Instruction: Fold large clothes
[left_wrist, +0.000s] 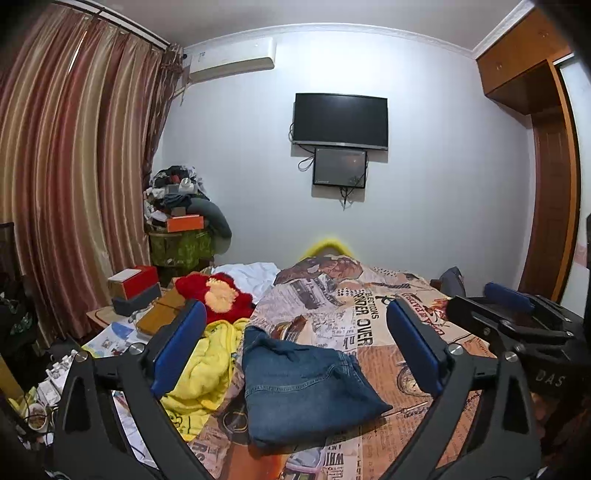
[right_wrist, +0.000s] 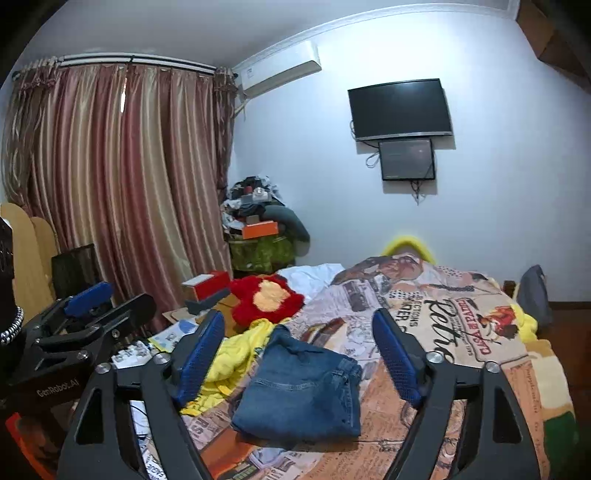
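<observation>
A pair of blue jeans (left_wrist: 303, 387), folded into a compact block, lies on the printed bedspread (left_wrist: 369, 306); it also shows in the right wrist view (right_wrist: 303, 391). My left gripper (left_wrist: 295, 347) is open and empty, held above and just short of the jeans. My right gripper (right_wrist: 299, 354) is open and empty too, above the jeans. The right gripper appears at the right edge of the left wrist view (left_wrist: 517, 317), and the left gripper at the left edge of the right wrist view (right_wrist: 74, 317).
A crumpled yellow garment (left_wrist: 207, 373) lies left of the jeans, with a red plush cushion (left_wrist: 218, 299) and white cloth (left_wrist: 255, 275) behind it. Boxes (left_wrist: 135, 282) and papers clutter the left side. A wardrobe (left_wrist: 546, 184) stands on the right.
</observation>
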